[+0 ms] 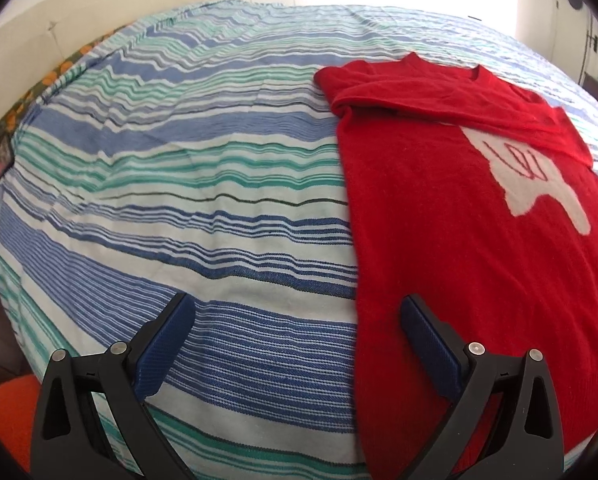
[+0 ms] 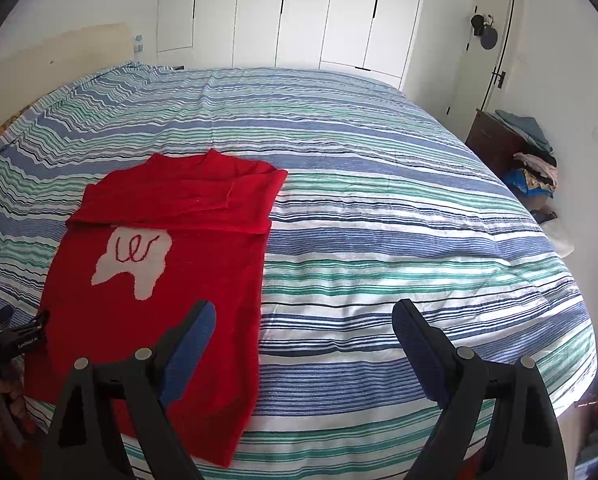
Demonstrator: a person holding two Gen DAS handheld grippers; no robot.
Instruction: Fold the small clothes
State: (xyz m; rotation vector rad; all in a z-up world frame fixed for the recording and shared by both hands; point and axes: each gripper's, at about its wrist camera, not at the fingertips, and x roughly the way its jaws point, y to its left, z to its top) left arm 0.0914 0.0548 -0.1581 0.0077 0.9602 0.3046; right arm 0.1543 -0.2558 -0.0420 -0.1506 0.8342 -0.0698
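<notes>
Small red knit sweater (image 2: 171, 264) lies flat on the bed's blue, green and white striped cover (image 2: 379, 208), near the front edge, neckline pointing away. Front faces up: white irregular patch (image 2: 133, 266) with a red looped scribble stitched across it. Both sleeves are folded in across the chest, overlapping in a horizontal band above the patch. Lower body smooth, hem toward the front edge.

Left tool (image 1: 297, 322): jaws wide apart, holding nothing, one blue pad over the sweater's side edge, the other over the cover.

Right tool (image 2: 303, 328): jaws wide apart, empty, straddling the sweater's other side edge.
</notes>
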